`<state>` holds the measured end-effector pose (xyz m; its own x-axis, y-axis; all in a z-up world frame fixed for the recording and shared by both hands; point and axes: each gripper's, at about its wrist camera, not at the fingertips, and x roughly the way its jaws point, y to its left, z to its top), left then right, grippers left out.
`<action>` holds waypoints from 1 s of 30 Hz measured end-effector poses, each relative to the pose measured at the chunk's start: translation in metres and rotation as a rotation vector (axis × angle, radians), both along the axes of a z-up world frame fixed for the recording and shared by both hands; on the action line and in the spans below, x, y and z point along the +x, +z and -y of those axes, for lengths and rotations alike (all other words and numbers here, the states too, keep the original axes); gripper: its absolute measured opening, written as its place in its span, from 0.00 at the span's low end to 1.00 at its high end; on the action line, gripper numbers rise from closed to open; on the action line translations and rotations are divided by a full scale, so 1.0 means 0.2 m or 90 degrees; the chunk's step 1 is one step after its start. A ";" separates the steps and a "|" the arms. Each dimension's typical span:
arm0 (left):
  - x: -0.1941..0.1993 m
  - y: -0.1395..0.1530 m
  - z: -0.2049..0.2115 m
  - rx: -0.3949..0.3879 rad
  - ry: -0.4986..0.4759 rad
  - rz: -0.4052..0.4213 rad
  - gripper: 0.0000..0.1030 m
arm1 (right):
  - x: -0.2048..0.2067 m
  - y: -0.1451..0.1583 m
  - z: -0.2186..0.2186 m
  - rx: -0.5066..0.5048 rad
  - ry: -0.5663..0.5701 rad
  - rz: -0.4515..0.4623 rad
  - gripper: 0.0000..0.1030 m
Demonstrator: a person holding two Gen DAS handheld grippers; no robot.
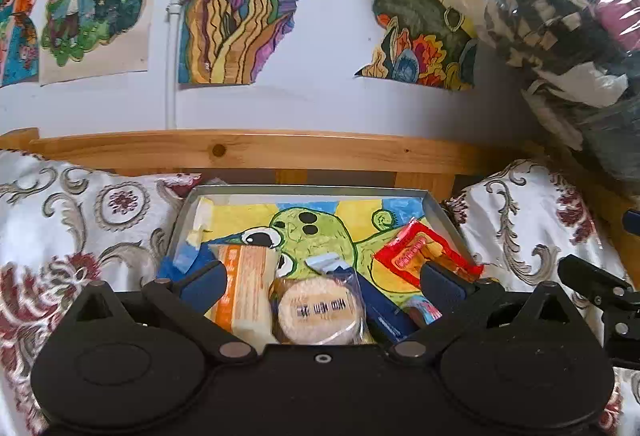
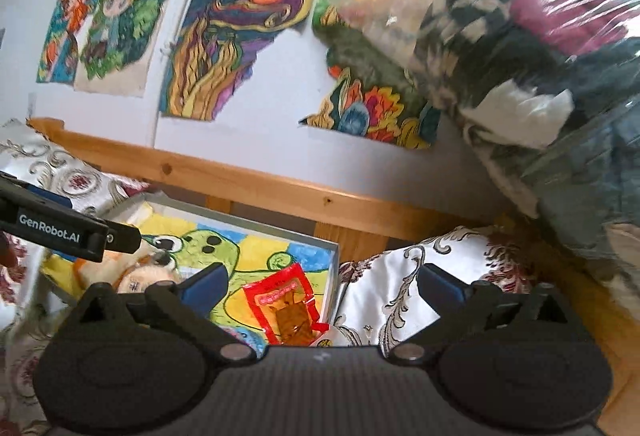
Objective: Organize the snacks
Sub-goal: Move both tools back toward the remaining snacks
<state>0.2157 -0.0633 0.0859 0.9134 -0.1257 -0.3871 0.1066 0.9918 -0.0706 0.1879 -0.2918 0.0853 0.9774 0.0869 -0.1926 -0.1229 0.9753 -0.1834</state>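
Black tongs [image 1: 322, 278], blue finger pads [image 1: 204, 282], silver pivot screws, white lettering

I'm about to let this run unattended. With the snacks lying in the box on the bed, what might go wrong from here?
1. The box sits on soft patterned bedding, so a push on its rim may tip it.
2. The round cake pack, the orange-striped pack and a blue pack crowd together; closing on one may catch another.
3. The red packet lies near the box wall, leaving the open right gripper little room.
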 end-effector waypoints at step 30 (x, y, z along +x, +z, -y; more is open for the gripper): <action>-0.68 -0.23 -0.14 -0.034 0.000 -0.073 0.99 | -0.73 -0.13 -0.08 0.066 0.016 -0.035 1.00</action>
<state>0.0790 -0.0346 0.0406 0.8633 -0.1489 -0.4822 0.0947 0.9863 -0.1350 0.0418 -0.2750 0.0584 0.9629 0.1340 -0.2343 -0.1551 0.9851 -0.0738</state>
